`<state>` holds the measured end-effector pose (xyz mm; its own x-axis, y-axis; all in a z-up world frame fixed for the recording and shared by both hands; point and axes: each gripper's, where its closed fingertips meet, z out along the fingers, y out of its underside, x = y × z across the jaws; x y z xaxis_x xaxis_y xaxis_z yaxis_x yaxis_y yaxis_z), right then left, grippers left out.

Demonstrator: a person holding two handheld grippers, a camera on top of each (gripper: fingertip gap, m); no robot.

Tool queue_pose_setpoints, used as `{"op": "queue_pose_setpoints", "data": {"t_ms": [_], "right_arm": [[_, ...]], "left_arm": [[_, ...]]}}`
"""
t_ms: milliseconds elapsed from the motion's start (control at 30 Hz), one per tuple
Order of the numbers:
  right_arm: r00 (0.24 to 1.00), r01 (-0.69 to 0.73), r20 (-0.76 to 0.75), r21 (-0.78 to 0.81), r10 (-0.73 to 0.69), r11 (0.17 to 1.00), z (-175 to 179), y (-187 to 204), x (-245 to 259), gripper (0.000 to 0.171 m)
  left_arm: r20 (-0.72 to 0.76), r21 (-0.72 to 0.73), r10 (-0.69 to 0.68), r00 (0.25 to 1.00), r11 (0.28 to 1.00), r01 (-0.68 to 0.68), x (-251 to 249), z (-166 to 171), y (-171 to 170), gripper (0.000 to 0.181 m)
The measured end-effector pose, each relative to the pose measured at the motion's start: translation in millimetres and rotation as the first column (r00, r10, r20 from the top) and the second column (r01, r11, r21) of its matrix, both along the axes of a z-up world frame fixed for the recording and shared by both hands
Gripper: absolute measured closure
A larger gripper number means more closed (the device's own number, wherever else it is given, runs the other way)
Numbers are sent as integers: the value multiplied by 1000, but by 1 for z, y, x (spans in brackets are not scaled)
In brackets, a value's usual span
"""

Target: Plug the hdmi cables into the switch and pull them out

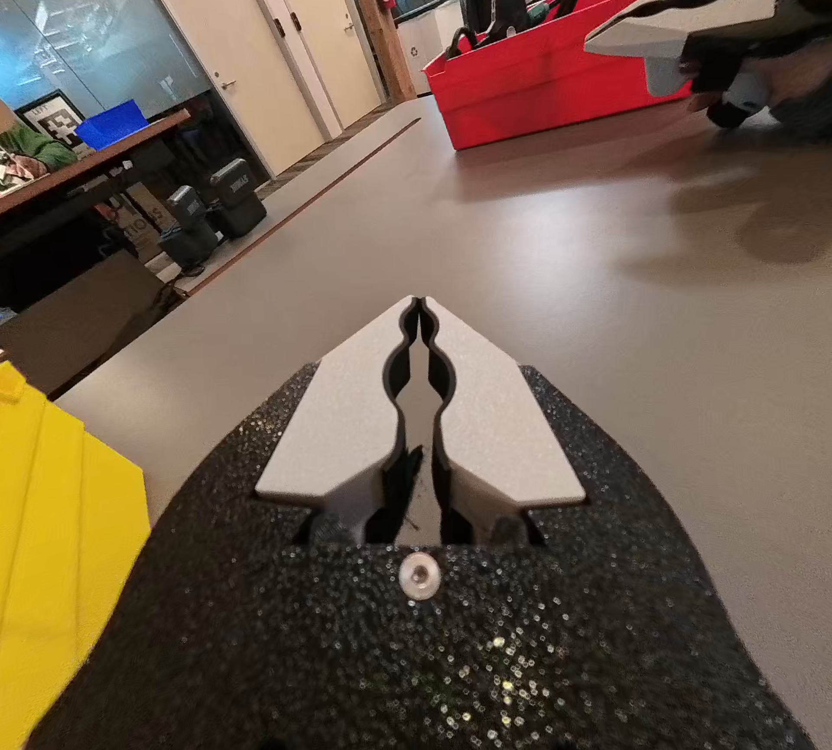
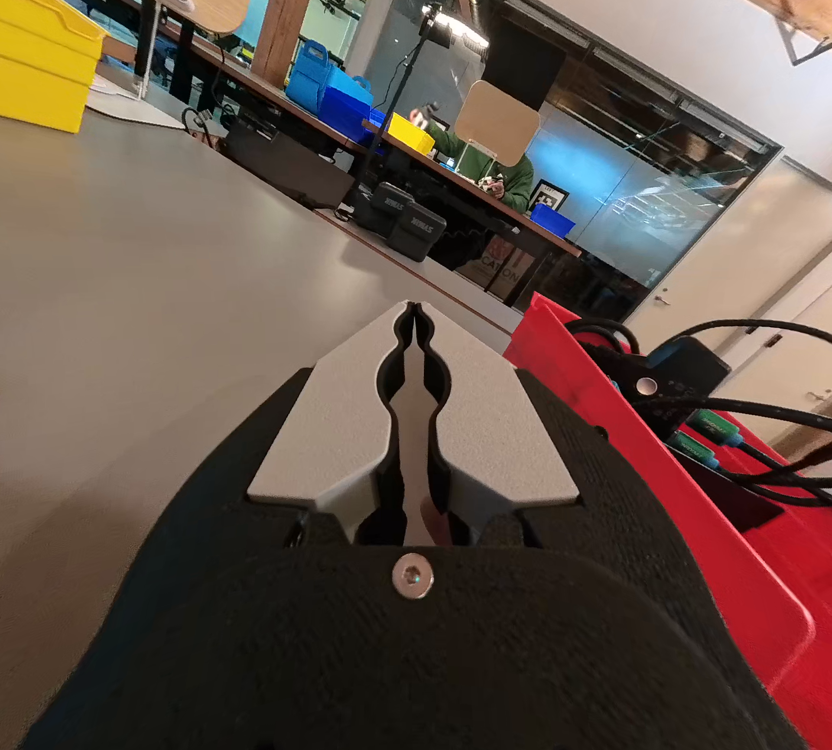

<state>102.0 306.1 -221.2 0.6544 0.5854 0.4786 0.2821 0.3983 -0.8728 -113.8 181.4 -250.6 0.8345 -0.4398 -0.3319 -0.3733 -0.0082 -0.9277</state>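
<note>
A red bin (image 2: 666,517) at my right holds the black HDMI switch (image 2: 675,377) with black cables, two with green plugs (image 2: 713,424) at it. The same red bin (image 1: 531,89) stands far right on the grey table in the left wrist view, with the switch (image 1: 508,8) and cables sticking up in it. My left gripper (image 1: 419,300) is shut and empty, low over the table. My right gripper (image 2: 413,304) is shut and empty beside the bin's left wall; it also shows in the left wrist view (image 1: 590,44) in front of the bin.
A yellow bin (image 1: 63,503) sits at my near left and shows far left in the right wrist view (image 2: 40,53). Beyond the table edge (image 2: 405,264) are black cases (image 2: 405,219) and a second desk with blue bins and a seated person (image 2: 490,174). The gap from one gripper's tips to the other's is roughly 25 centimeters.
</note>
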Motion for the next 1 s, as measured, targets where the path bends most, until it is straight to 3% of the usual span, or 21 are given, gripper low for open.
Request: {"op": "queue_pose_setpoints", "data": {"t_ms": [300, 667, 833, 933, 1000], "right_arm": [[997, 71, 29, 23, -72, 997, -2, 7, 6, 171], [997, 65, 46, 40, -66, 997, -3, 5, 3, 171], [997, 52, 53, 44, -54, 998, -3, 4, 1, 170], [997, 41, 61, 48, -44, 998, -4, 3, -1, 170], [997, 37, 64, 51, -40, 998, -4, 3, -2, 170]], "left_arm": [[-90, 52, 23, 996, 998, -18, 5, -1, 2, 181], [-47, 40, 71, 996, 997, -69, -3, 0, 7, 181], [-101, 63, 234, 967, 972, -228, -26, 52, 0, 181], [-33, -74, 321, 946, 943, -323, -57, 76, -13, 132], [-48, -150, 441, 896, 884, -443, -93, 75, -22, 106]]}}
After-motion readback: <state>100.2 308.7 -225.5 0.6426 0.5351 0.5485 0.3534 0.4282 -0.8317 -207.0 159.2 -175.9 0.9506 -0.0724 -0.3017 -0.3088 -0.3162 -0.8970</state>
